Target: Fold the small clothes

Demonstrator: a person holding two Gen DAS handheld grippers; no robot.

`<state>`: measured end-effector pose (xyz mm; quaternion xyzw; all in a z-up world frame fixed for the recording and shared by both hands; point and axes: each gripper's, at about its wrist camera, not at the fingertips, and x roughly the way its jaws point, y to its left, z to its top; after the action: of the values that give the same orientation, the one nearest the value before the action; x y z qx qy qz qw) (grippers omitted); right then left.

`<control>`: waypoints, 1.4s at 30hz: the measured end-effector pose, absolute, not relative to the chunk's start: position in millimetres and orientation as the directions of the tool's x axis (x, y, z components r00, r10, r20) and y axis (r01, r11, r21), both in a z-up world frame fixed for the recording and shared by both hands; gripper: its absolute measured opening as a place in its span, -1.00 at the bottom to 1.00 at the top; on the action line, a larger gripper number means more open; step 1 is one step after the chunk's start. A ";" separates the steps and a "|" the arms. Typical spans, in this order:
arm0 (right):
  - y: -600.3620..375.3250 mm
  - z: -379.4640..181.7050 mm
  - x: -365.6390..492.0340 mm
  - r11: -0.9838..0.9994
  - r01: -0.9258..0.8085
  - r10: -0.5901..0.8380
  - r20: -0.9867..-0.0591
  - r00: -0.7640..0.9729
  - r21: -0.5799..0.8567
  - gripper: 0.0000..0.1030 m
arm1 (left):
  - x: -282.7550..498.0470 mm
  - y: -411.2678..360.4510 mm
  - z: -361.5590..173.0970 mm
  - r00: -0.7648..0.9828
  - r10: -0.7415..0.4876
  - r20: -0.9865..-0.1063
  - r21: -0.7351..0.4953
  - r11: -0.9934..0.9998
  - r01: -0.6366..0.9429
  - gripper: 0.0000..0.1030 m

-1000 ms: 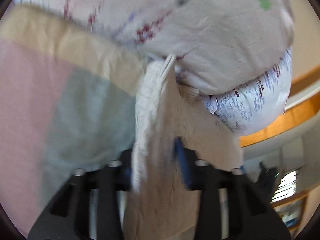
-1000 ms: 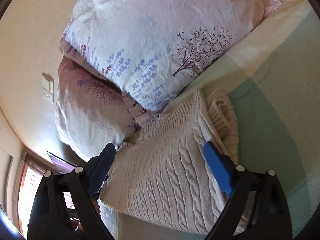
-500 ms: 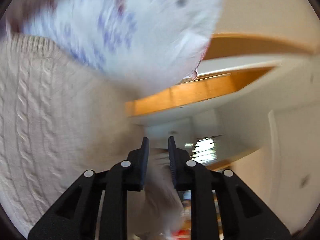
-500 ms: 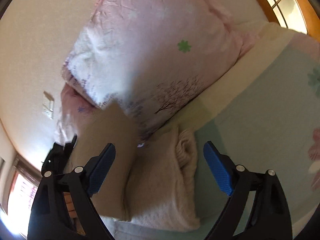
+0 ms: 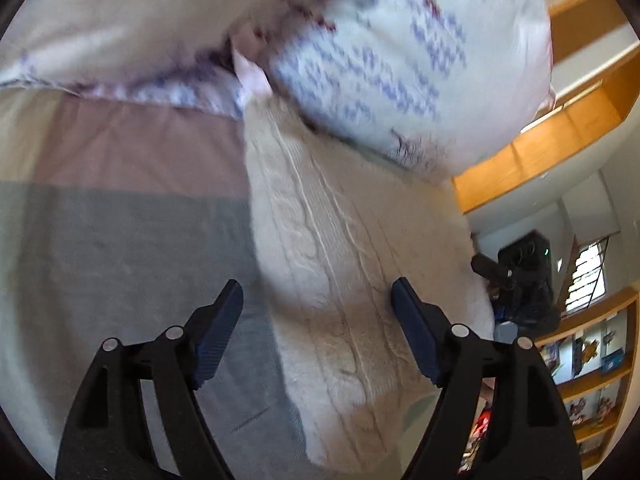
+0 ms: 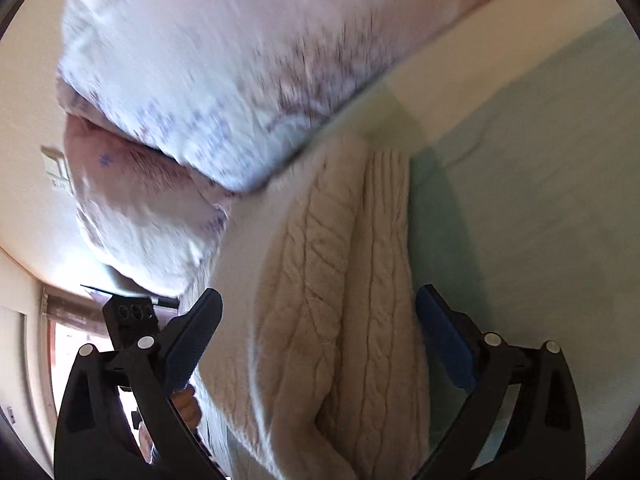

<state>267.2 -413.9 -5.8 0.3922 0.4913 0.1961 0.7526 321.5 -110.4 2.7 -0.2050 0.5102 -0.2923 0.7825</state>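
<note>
Cream cable-knit folded sweater (image 5: pixel 340 280) lies on the bed sheet directly ahead of both claws, long axis running away toward the floral pillows (image 5: pixel 400 60). Left gripper (image 5: pixel 318 312) and right gripper (image 6: pixel 320 332) both released, empty (right looks nearer, straddling it).
</note>
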 end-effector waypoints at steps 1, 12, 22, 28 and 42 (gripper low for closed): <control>-409.5 -3.3 266.4 0.638 0.067 0.666 -0.593 0.452 0.767 0.81 | 322.3 -117.3 0.3 0.309 -0.673 -0.672 -0.623 0.739 0.255 0.50; -330.7 30.6 257.0 0.602 -0.151 0.751 -0.492 0.441 0.784 -0.25 | 291.1 -53.0 36.8 0.441 -0.698 -0.565 -0.589 0.715 0.376 -0.26; -280.4 46.1 256.7 0.777 -0.137 0.565 -0.585 0.582 0.615 0.29 | 278.9 -5.8 35.1 0.630 -0.368 -0.684 -0.322 0.927 0.192 0.52; -254.7 80.3 211.0 0.632 -0.361 0.752 -0.428 0.502 0.686 0.96 | 222.0 11.6 51.0 0.703 -0.260 -0.662 -0.226 0.963 0.144 0.96; -253.3 40.9 138.2 0.965 -0.031 0.226 -0.765 0.603 0.261 0.97 | 166.5 -17.7 10.9 0.580 -0.128 -0.805 -0.051 0.988 0.148 0.97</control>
<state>138.2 -253.3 40.9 0.1112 0.4397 0.0724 0.8883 166.5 -17.7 10.9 0.0108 0.4518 -0.0776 0.8887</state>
